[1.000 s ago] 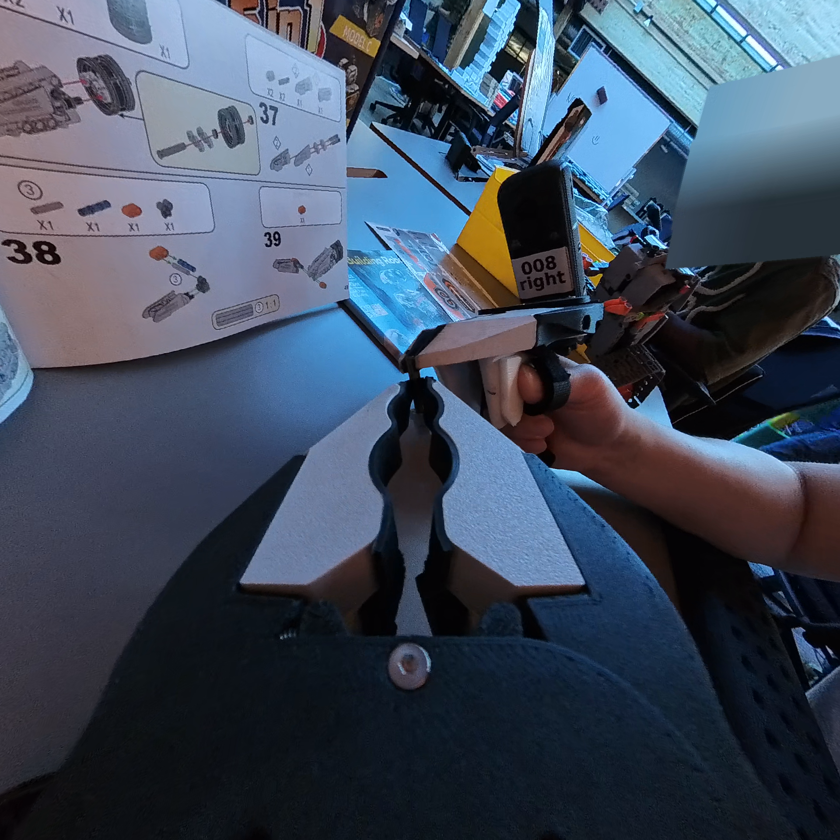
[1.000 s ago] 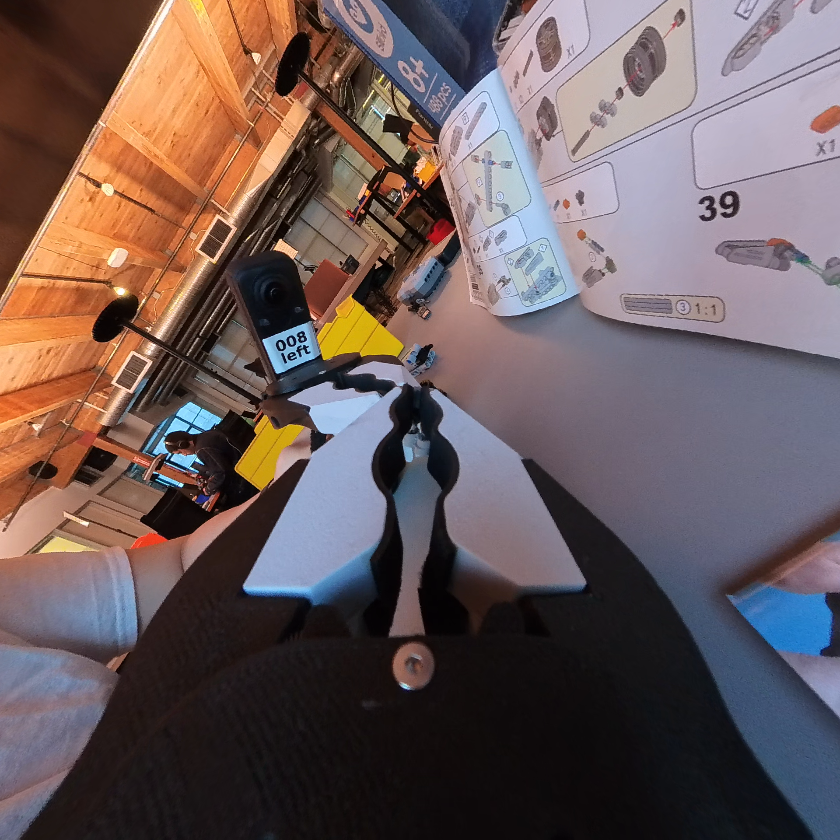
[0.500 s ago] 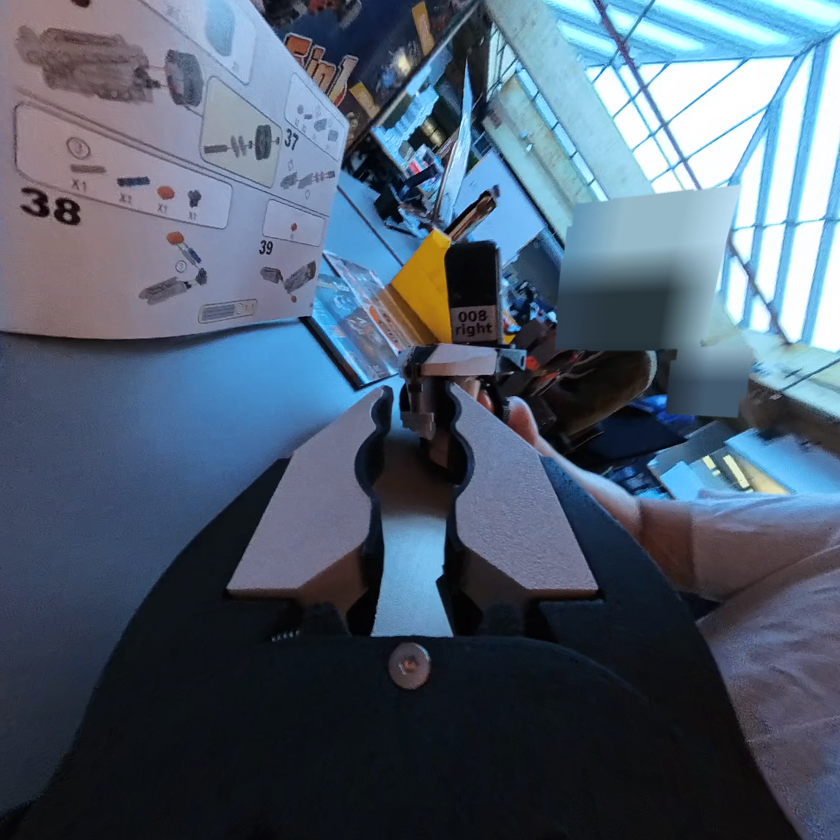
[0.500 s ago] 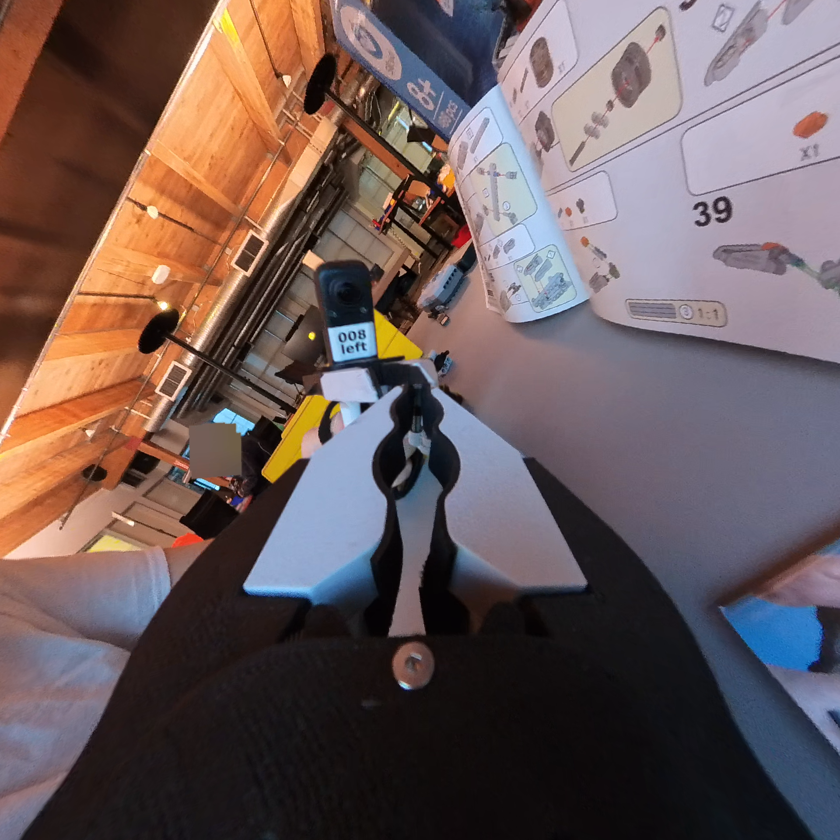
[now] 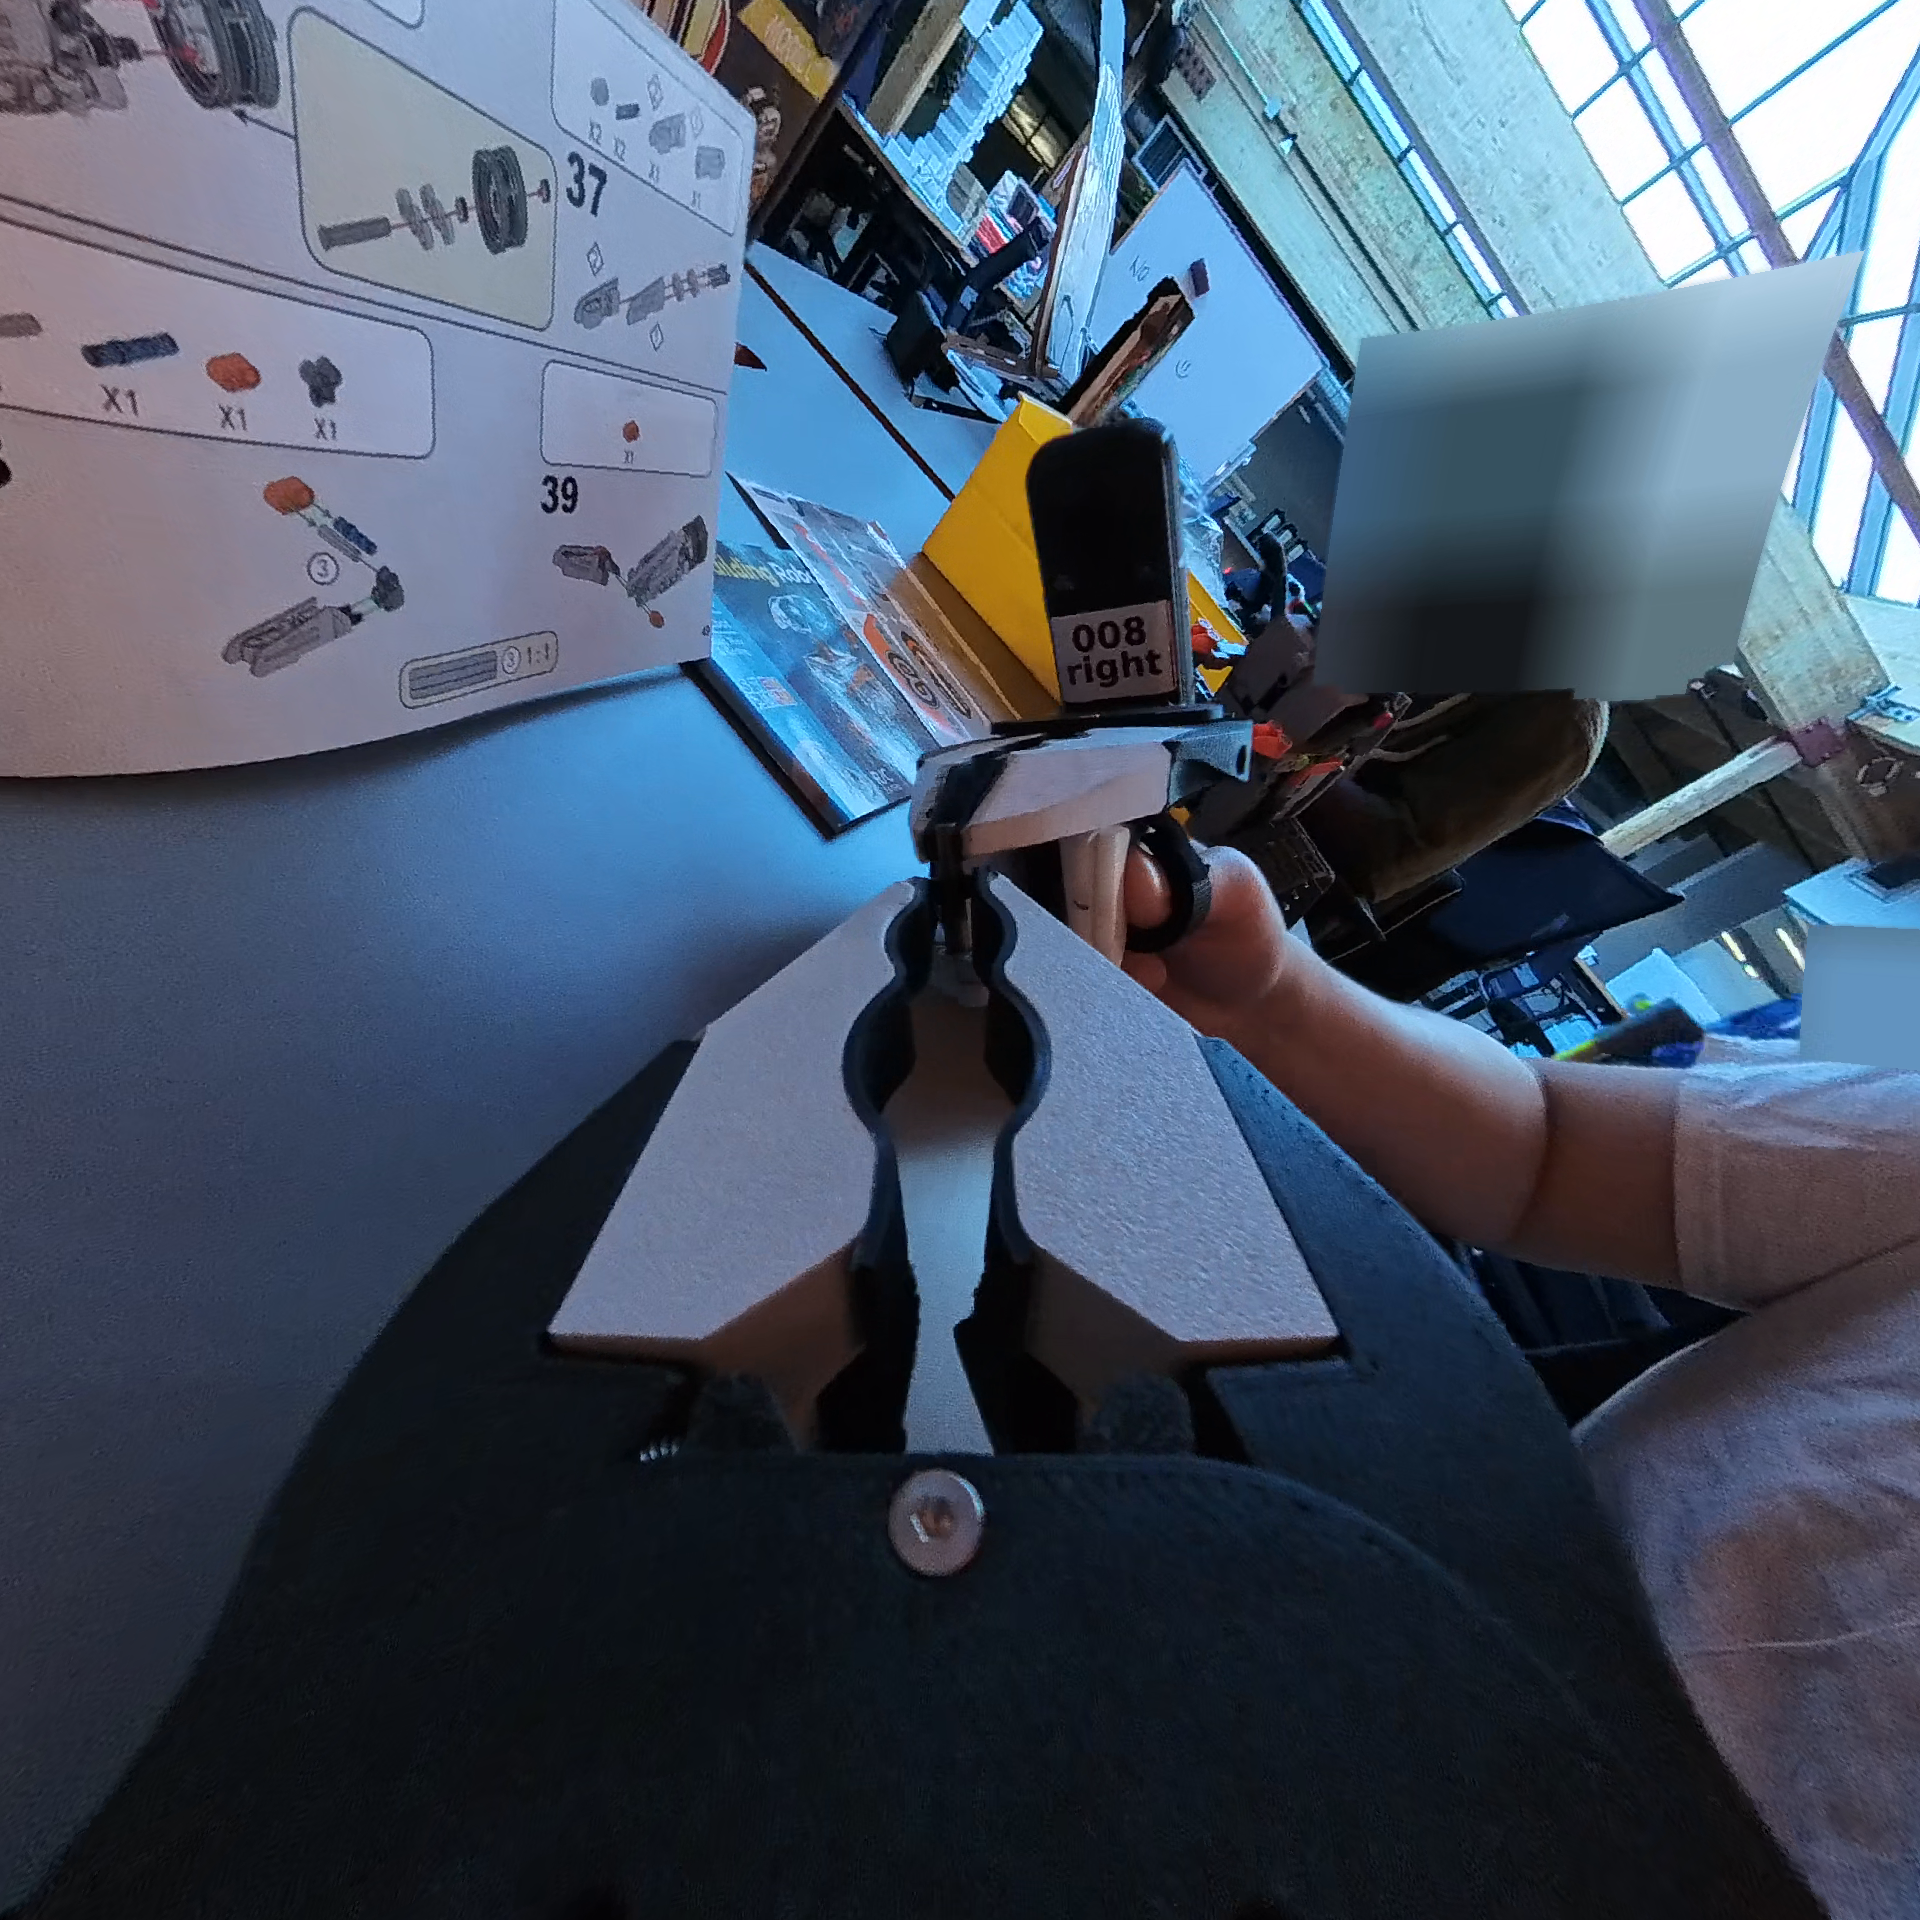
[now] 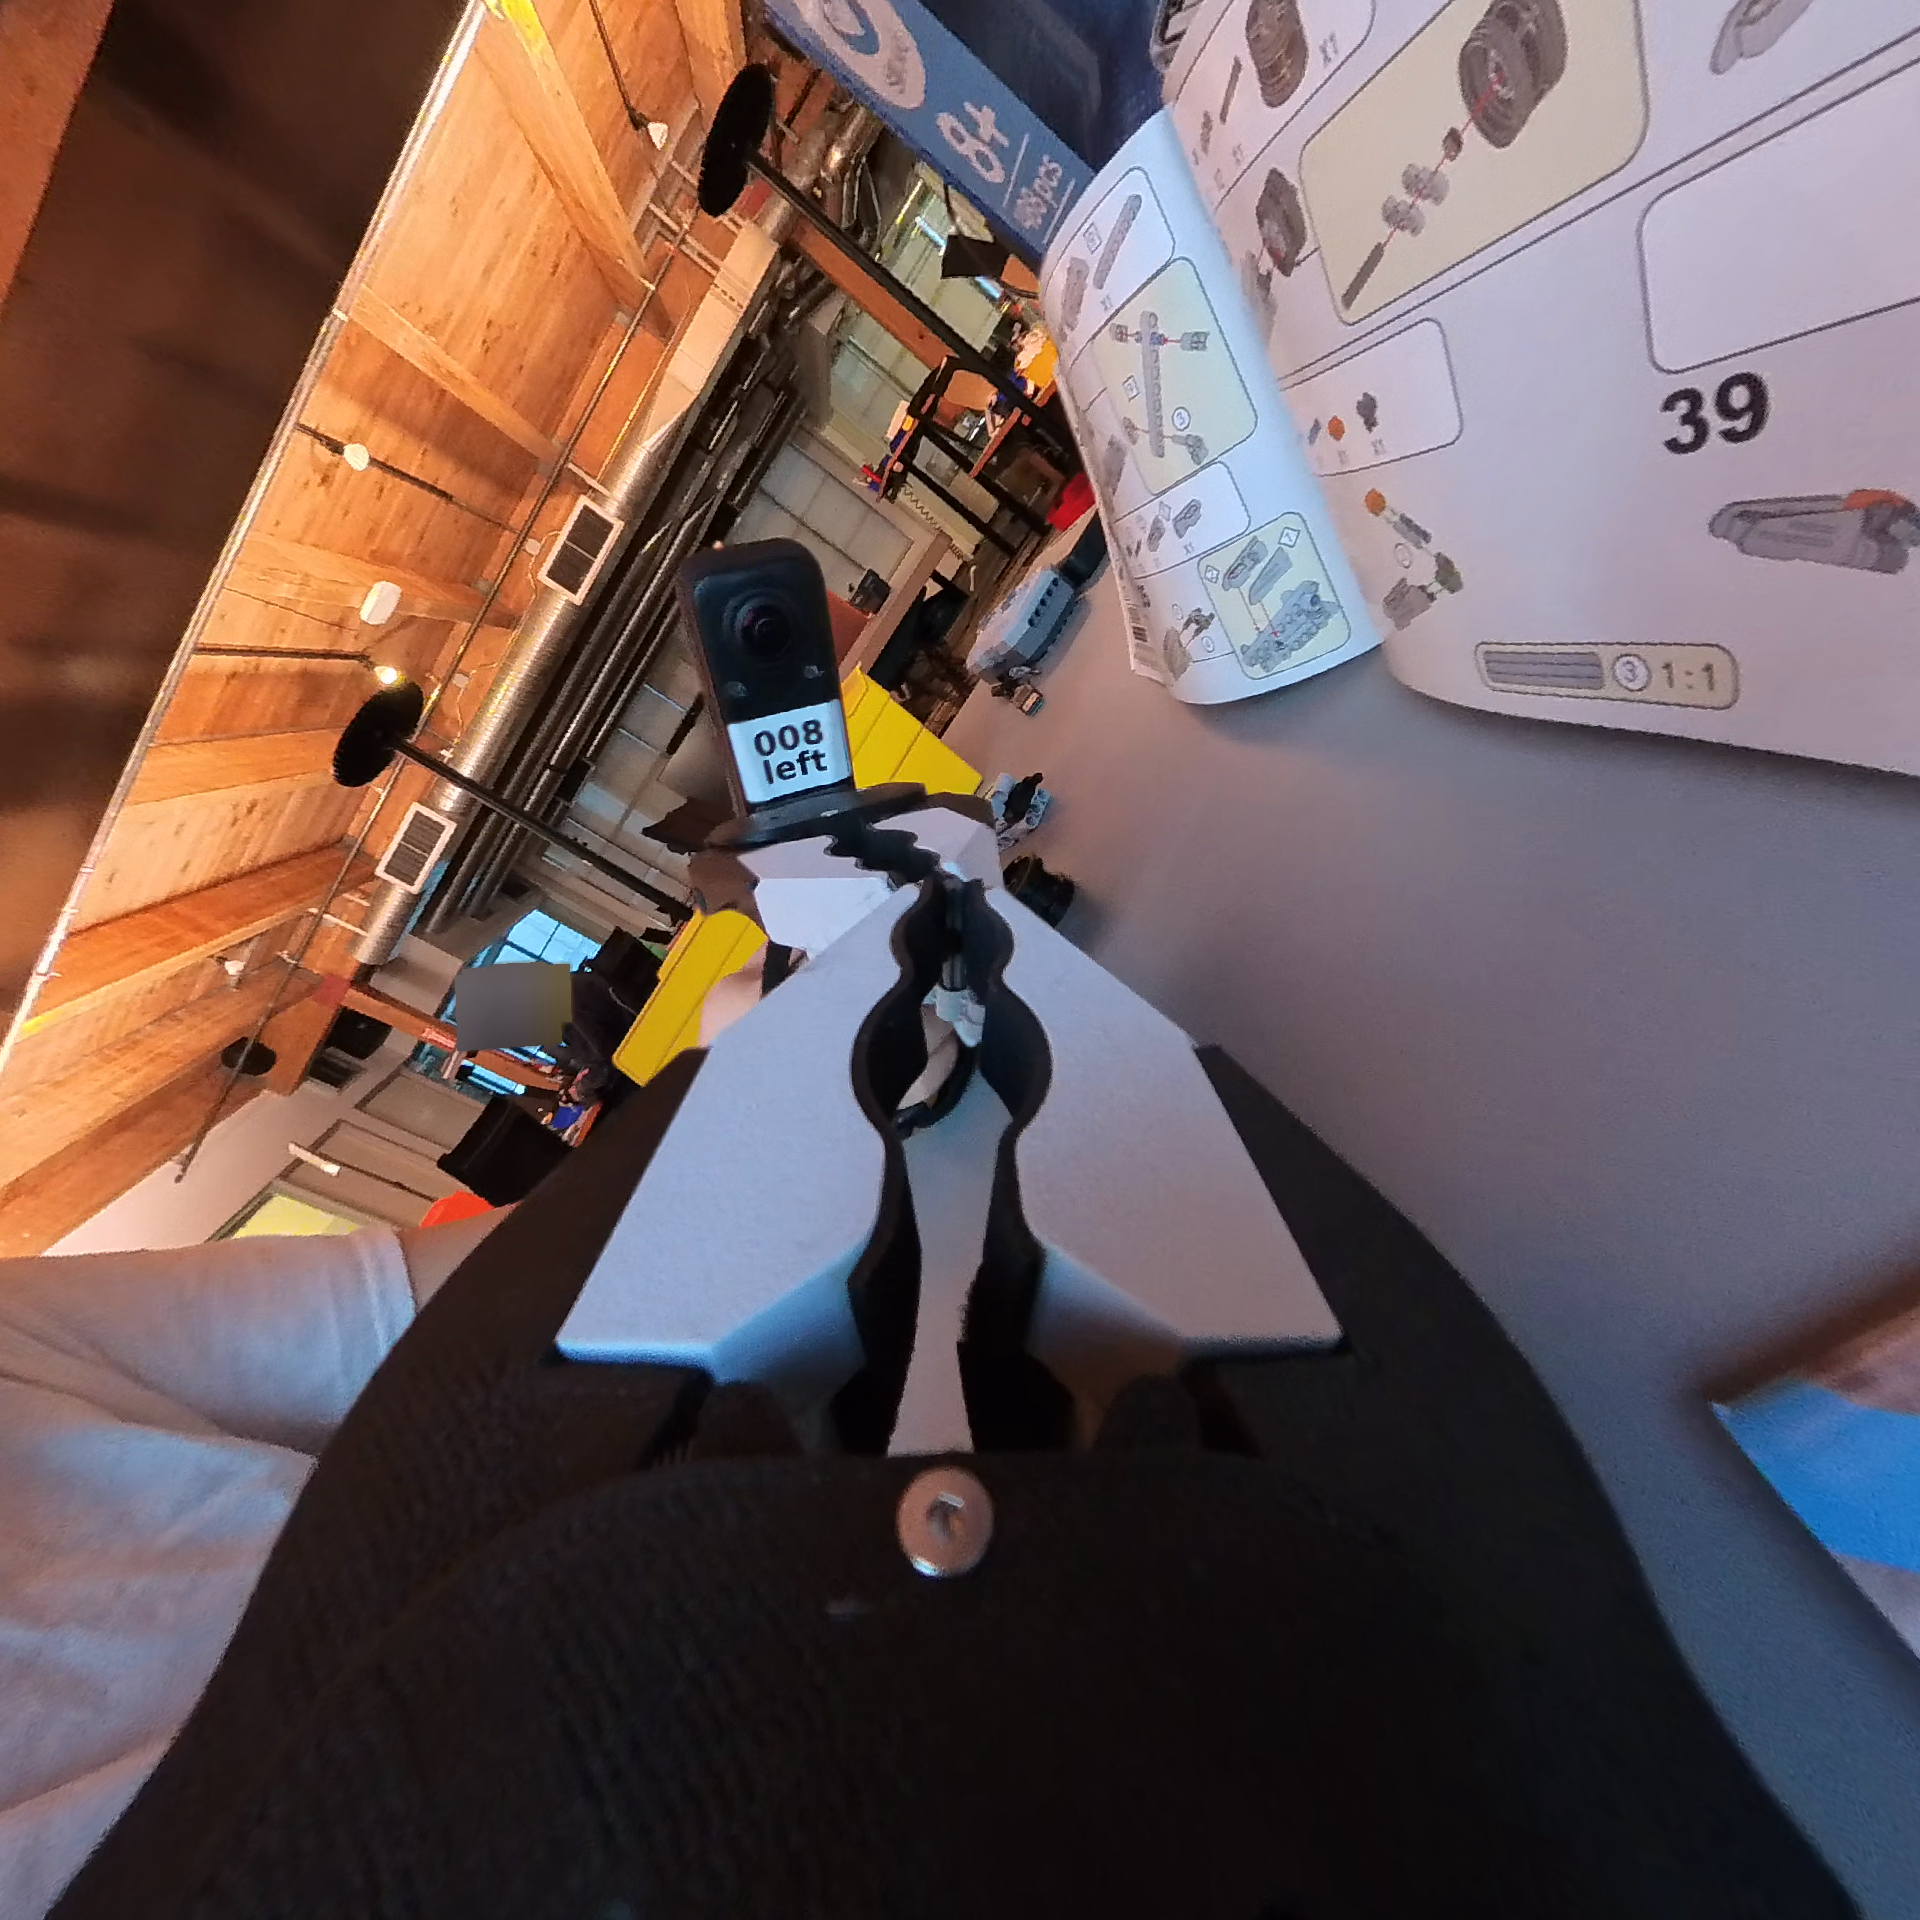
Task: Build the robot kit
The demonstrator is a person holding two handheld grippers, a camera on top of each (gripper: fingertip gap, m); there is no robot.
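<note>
Pinching one small pale part (image 5: pixel 964 971) between them, my left hand-held gripper (image 5: pixel 951 914) and right hand-held gripper (image 6: pixel 951 914) meet tip to tip above the grey worktop (image 5: pixel 312 987), both clenched on it. At 10 o'clock lies an open booklet (image 5: pixel 312 364); at 1 o'clock, a yellow box (image 5: pixel 997 520).

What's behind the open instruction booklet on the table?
Behind the booklet stands a printed box, mostly covered. Beyond are more tables and shelves. The box's lower part is hidden.
</note>
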